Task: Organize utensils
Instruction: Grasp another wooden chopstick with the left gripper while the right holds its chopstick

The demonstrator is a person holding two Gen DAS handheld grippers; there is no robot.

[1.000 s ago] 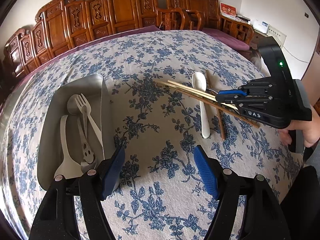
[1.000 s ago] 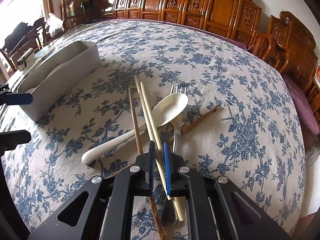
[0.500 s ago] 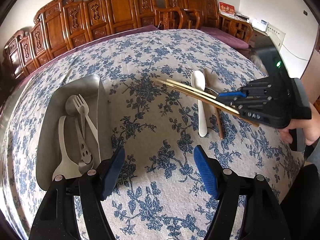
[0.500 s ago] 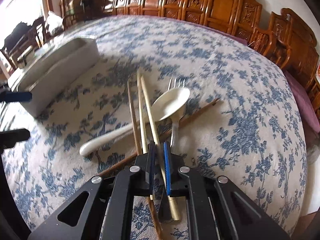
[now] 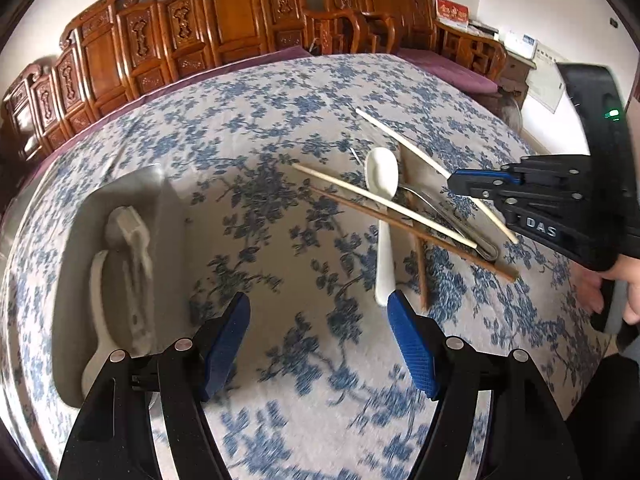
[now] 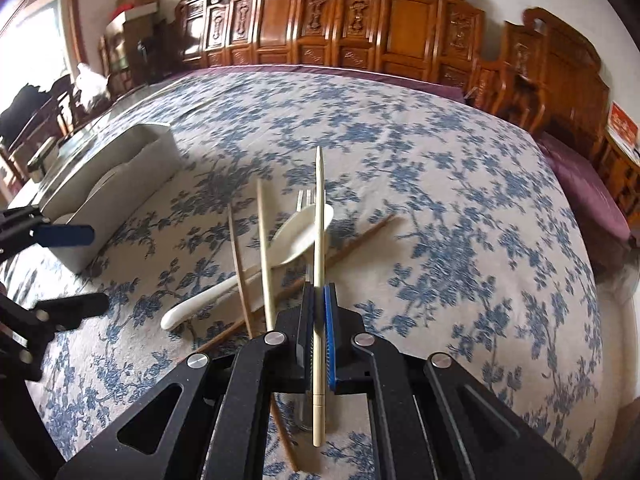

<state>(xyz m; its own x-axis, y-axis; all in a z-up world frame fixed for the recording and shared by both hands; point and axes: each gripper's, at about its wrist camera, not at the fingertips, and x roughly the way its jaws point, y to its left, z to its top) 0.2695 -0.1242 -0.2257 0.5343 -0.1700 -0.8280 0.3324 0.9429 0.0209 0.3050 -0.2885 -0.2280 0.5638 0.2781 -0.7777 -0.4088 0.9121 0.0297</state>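
Pinching one pale chopstick (image 6: 319, 240) between its pads, the right gripper (image 6: 319, 320) has just closed tight on it and holds it lifted above the pile, tip pointing away across the table (image 6: 460, 200). In the left view the same stick (image 5: 404, 142) slants up from that gripper's (image 5: 460, 184) blue tips. A hand (image 5: 616, 288) grips its handle at the right edge.

Below it, on the blue-flowered cloth, lie the second pale chopstick (image 5: 384, 204), two brown chopsticks (image 5: 412, 228), a white spoon (image 5: 383, 200) and a metal fork (image 5: 452, 220), all crossing one another in a loose heap.

The left gripper (image 5: 320, 336) hangs over bare cloth with its jaws wide apart and nothing between them; its right fingertip (image 5: 412, 344) sits just beside the spoon's handle end.

The grey tray (image 5: 72, 288) stands well to the left of the heap, with a white spoon and pale forks lying lengthwise inside, blurred.
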